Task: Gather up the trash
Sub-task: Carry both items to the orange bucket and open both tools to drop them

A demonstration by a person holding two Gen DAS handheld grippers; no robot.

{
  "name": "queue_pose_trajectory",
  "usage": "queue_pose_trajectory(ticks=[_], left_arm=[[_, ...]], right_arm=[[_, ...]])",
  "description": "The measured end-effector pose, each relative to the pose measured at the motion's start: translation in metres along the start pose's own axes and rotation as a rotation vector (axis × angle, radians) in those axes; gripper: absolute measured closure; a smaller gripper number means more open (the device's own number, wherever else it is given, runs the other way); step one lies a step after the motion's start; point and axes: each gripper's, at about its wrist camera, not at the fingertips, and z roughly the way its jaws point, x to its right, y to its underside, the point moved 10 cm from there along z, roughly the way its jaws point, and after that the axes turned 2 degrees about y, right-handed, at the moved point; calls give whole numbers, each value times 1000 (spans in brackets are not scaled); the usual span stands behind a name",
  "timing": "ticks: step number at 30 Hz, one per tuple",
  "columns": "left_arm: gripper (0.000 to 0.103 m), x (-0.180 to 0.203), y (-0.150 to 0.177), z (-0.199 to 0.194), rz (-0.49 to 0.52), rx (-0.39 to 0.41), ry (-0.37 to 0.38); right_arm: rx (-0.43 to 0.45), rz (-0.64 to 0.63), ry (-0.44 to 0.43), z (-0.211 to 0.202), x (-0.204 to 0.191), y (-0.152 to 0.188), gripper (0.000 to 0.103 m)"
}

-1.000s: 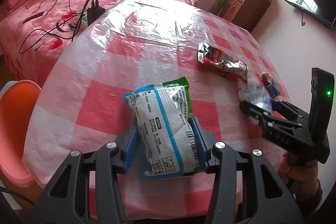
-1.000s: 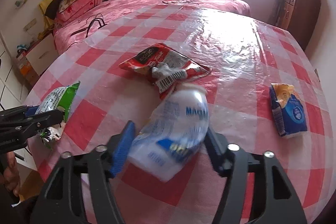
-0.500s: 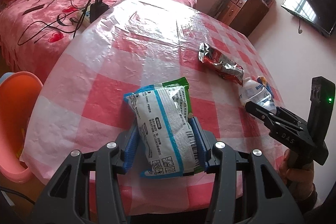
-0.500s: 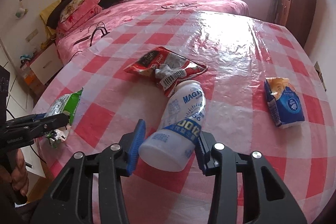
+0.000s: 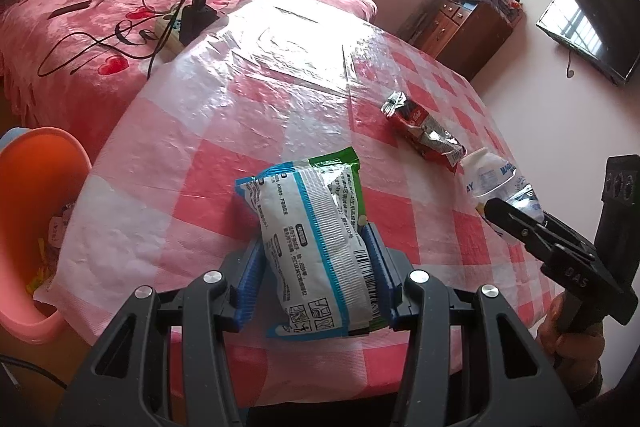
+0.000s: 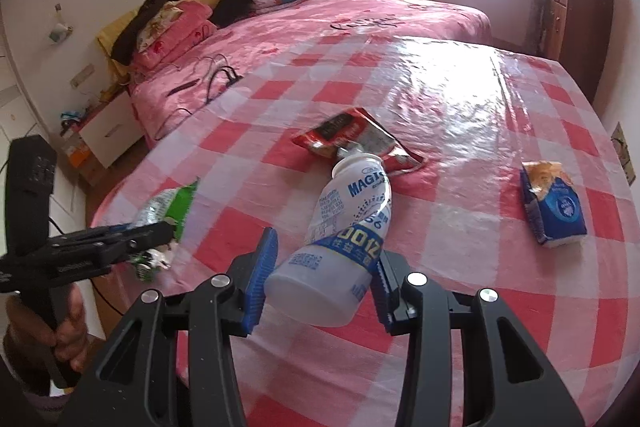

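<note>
Both tilted downward, left gripper [image 5: 316,267] clamping snack packet [image 5: 316,247], right gripper [image 6: 320,279] clamping bottle [image 6: 344,235]

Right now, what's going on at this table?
A person is clearing trash with a gripper in each hand. The left gripper is shut on a white and green snack packet; the right gripper is shut on a white plastic bottle. A red wrapper and a blue packet lie on the checked tablecloth. An orange bin stands beside the table.

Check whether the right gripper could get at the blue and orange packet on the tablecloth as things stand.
Probably not yet: the right gripper is shut on the white bottle, so its jaws are taken. The blue and orange packet itself lies uncovered with bare tablecloth around it.
</note>
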Motion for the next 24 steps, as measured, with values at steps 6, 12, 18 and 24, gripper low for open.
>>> queue_pose_trajectory(ticks=[6,12,18,24], left_arm=[[54,-7,-5,-11,-16,28,-2],[54,-24,-13,-28,-53,73,-23],[54,-62,-18,-54,-112,129,-82],[54,-124,-13,-81,-218,174,-188]], right_arm=[[6,-18,-72,-3,-27,-15,59],[-15,-66,-182,5,-74,-29,59],[-47,-148,-310,20,-137,-41,59],[-66,-251,-421,40,-210,-53,59]])
